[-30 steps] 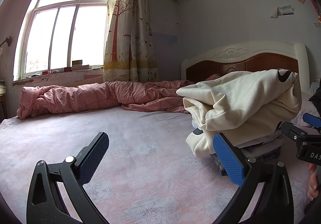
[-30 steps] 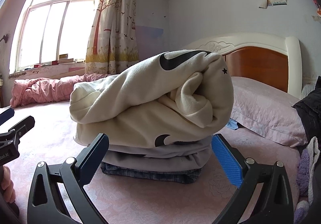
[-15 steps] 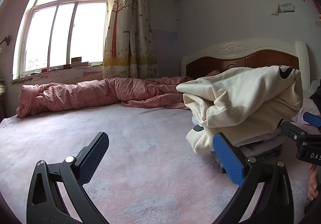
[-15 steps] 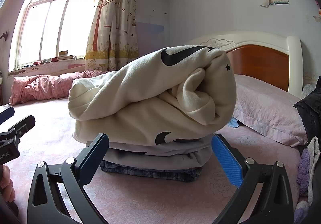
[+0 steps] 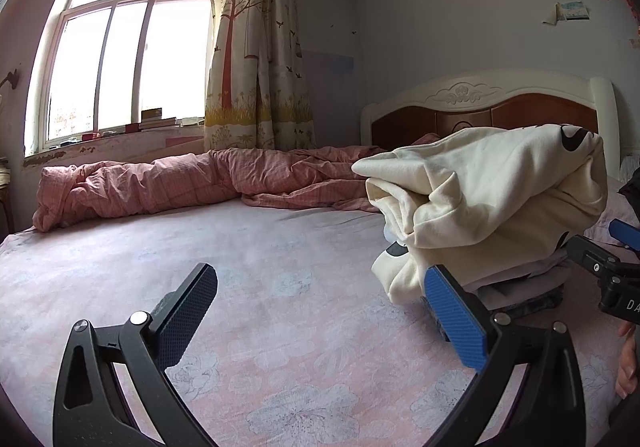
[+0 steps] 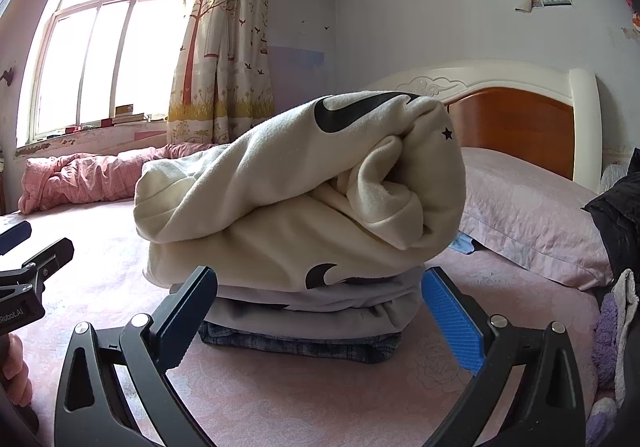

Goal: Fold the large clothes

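Your left hand-held gripper (image 5: 320, 311) hangs wide open over the pink bed sheet (image 5: 248, 255), holding nothing. Your right hand-held gripper (image 6: 318, 311) is spread just as wide and empty, its fingers on either side of the pile's base. The cream sweatshirt (image 6: 300, 187) lies loosely folded on top of grey clothes (image 6: 320, 307) and jeans (image 6: 296, 343), near the pillow (image 6: 528, 215).

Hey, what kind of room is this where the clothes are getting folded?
Almost certainly a home bedroom. The stack of folded clothes sits on a bed with a pink floral sheet and a carved headboard, a rumpled pink quilt lies along the far side, and a patterned curtain hangs beside the window.
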A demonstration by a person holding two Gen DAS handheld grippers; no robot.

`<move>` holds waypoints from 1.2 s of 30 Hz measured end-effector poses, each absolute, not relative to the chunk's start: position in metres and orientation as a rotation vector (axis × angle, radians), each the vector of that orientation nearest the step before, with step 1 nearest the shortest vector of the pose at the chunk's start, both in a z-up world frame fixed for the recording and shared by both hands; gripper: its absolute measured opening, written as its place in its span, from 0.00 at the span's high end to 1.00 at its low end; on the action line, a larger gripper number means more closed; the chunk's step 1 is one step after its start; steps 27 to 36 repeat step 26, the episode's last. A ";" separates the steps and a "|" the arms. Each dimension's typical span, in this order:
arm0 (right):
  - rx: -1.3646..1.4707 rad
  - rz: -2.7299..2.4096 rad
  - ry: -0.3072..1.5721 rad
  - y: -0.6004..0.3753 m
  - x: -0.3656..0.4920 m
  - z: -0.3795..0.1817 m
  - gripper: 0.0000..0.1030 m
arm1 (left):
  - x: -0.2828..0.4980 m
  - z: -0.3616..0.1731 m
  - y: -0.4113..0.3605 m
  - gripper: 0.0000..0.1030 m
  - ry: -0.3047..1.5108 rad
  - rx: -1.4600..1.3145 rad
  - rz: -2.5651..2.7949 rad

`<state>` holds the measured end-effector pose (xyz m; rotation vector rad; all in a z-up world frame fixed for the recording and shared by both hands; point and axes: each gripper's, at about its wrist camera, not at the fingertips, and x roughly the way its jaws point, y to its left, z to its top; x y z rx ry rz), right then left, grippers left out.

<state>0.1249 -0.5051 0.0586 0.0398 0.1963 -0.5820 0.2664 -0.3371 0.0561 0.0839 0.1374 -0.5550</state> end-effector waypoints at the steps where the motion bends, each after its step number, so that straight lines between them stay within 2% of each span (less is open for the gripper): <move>1: 0.038 -0.583 0.196 -0.505 0.125 0.058 0.00 | 0.266 0.056 -0.337 0.00 0.137 0.084 -0.555; 36: 0.006 -0.619 0.220 -0.496 0.130 0.058 0.00 | 0.258 0.053 -0.335 0.00 0.107 0.111 -0.493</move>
